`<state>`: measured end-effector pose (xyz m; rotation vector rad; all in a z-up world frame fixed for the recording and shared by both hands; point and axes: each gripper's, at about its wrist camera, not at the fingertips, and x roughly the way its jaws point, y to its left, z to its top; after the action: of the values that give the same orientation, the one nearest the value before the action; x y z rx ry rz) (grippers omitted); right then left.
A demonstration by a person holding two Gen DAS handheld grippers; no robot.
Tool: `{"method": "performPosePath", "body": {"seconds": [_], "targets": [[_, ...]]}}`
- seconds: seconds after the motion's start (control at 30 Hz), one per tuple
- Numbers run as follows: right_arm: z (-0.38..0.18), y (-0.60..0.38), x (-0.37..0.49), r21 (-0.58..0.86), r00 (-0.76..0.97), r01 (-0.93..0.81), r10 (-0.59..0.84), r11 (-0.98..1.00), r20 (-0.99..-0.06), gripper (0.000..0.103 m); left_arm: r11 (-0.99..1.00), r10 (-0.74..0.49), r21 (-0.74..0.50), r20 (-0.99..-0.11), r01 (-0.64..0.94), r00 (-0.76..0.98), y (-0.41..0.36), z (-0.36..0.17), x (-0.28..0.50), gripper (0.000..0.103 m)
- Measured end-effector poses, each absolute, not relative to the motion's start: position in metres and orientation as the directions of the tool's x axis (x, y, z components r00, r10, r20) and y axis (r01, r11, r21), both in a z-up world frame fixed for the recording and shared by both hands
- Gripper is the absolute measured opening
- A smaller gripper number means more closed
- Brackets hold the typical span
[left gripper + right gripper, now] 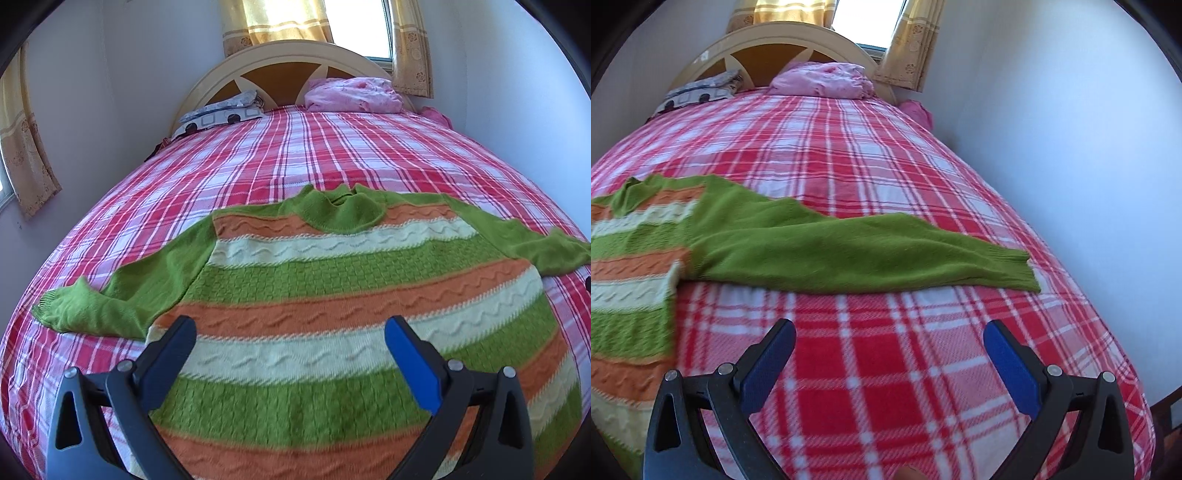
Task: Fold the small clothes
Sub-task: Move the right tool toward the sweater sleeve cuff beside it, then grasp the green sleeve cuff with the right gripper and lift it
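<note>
A knitted sweater [332, 280] with green, orange and cream stripes and green sleeves lies flat on the bed, neck toward the headboard. Its left sleeve [96, 306] and right sleeve [546, 247] are spread outward. My left gripper [291, 332] is open and empty, hovering over the sweater's lower body. My right gripper [890, 336] is open and empty over bare bedcover, just in front of the sweater's right sleeve [886, 251]; the sweater's body [631, 280] lies to its left.
The bed has a red, pink and white plaid cover [295, 147]. A pink bundle [354, 94] and a patterned pillow [221, 112] lie by the cream headboard [280, 59]. A white wall [1071, 147] runs along the bed's right side. Curtained window behind.
</note>
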<state>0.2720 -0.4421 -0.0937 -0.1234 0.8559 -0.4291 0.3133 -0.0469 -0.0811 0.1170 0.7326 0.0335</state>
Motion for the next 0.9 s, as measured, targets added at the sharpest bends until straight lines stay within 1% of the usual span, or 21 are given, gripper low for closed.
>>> {"method": "performPosePath", "body": {"seconds": [0.13, 0.23, 0.27, 0.37, 0.47, 0.6, 0.87, 0.9], "targets": [[-0.097, -0.467, 0.283, -0.266, 0.556, 0.34, -0.421, 0.902, -0.717, 0.102, 0.993, 0.077, 0.114, -0.668, -0.001, 0.74, -0.049, -0.086, 0.327, 0.103], [-0.098, -0.496, 0.288, -0.181, 0.558, 0.372, -0.375, 0.911, -0.74, 0.102, 0.993, 0.09, 0.12, -0.665, -0.014, 0.741, -0.05, -0.09, 0.335, 0.103], [-0.098, -0.509, 0.288, -0.13, 0.565, 0.387, -0.346, 0.913, -0.749, 0.102, 0.993, 0.092, 0.119, -0.665, -0.016, 0.741, -0.049, -0.091, 0.337, 0.103], [-0.099, -0.534, 0.291, -0.088, 0.549, 0.433, -0.34, 0.897, -0.763, 0.102, 0.992, 0.102, 0.124, -0.666, -0.026, 0.739, -0.049, -0.096, 0.343, 0.103], [-0.104, -0.564, 0.291, -0.006, 0.538, 0.481, -0.301, 0.877, -0.787, 0.101, 0.993, 0.105, 0.113, -0.678, -0.038, 0.728, -0.045, -0.101, 0.35, 0.103], [-0.114, -0.6, 0.288, 0.113, 0.535, 0.554, -0.249, 0.825, -0.808, 0.086, 0.994, 0.1, 0.093, -0.686, -0.05, 0.721, -0.04, -0.104, 0.354, 0.103], [-0.115, -0.645, 0.282, 0.351, 0.615, 0.625, -0.162, 0.697, -0.772, 0.079, 0.997, 0.082, 0.066, -0.694, -0.05, 0.715, -0.037, -0.108, 0.355, 0.103], [-0.115, -0.649, 0.283, 0.367, 0.619, 0.632, -0.16, 0.683, -0.769, 0.076, 0.996, 0.084, 0.065, -0.695, -0.054, 0.714, -0.037, -0.108, 0.355, 0.103]]}}
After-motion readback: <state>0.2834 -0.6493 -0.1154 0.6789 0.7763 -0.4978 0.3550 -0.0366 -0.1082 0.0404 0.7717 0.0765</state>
